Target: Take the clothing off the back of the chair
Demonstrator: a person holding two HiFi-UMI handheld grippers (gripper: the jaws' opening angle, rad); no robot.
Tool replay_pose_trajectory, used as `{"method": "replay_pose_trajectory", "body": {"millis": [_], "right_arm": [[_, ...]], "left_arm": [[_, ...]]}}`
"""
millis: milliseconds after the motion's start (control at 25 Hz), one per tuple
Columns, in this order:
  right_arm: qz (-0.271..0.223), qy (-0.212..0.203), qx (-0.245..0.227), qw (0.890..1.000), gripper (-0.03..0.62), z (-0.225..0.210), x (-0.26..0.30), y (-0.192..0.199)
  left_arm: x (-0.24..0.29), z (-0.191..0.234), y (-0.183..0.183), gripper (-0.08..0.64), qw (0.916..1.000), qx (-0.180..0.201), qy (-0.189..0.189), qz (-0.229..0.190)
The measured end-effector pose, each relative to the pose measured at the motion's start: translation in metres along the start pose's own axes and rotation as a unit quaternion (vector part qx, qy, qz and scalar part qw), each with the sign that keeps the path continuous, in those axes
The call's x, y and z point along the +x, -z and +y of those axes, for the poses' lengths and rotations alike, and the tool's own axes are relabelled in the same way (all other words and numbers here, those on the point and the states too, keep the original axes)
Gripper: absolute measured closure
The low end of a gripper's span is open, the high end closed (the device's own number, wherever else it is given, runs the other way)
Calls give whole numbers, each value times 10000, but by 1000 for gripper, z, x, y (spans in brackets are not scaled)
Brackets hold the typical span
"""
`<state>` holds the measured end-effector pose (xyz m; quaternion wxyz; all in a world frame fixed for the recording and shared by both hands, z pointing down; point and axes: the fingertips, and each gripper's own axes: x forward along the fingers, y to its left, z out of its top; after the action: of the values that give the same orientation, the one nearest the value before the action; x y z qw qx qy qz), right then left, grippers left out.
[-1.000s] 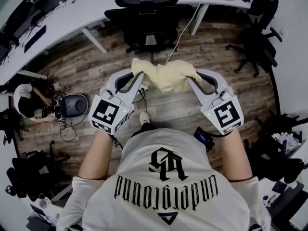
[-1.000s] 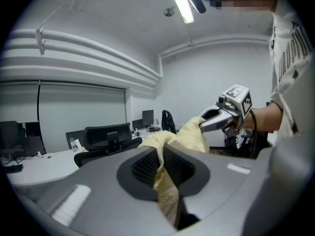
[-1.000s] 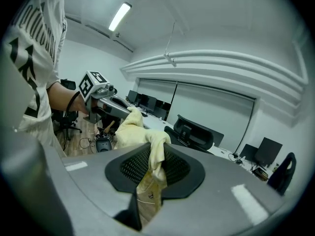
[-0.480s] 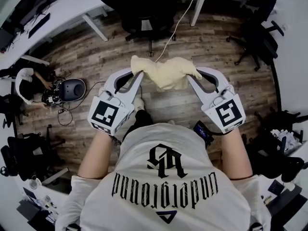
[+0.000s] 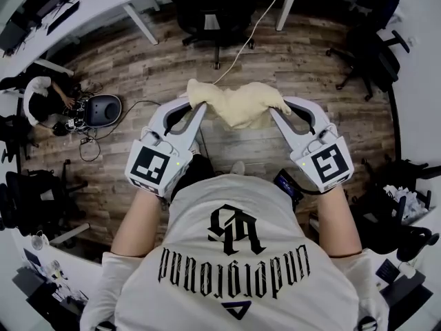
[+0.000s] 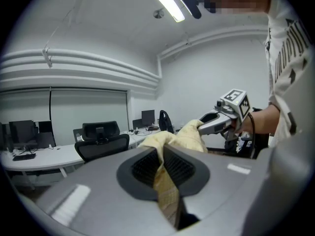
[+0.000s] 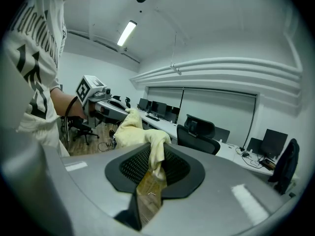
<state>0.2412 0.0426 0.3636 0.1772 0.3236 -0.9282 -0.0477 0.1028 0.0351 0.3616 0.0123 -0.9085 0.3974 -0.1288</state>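
Observation:
A cream-yellow piece of clothing (image 5: 238,104) hangs stretched between my two grippers above the wood floor, well clear of the black office chair (image 5: 210,2) at the top edge of the head view. My left gripper (image 5: 196,107) is shut on its left end and my right gripper (image 5: 279,109) on its right end. In the left gripper view the clothing (image 6: 173,137) is pinched between the jaws, with the chair (image 6: 101,142) behind it. In the right gripper view the clothing (image 7: 135,129) is likewise clamped, and the chair (image 7: 199,136) stands by the desk.
White desks (image 5: 103,9) with monitors curve along the back. A person (image 5: 41,102) crouches on the floor at left beside a dark round device (image 5: 103,109). A white cable (image 5: 251,36) runs across the floor. More black chairs (image 5: 375,43) and clutter stand at right.
The chair and desks have slid toward the top of the head view, so both grippers have moved back from the chair together. The clothing stays clamped between them.

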Motion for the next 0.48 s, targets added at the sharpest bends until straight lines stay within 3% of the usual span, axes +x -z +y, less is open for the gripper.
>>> {"method": "replay_pose_trajectory", "body": {"millis": [480], "right_arm": [[-71, -68, 70, 9999, 523, 26, -3, -5]], "left_arm": [[-29, -13, 7, 488, 9995, -268, 7, 181]]}}
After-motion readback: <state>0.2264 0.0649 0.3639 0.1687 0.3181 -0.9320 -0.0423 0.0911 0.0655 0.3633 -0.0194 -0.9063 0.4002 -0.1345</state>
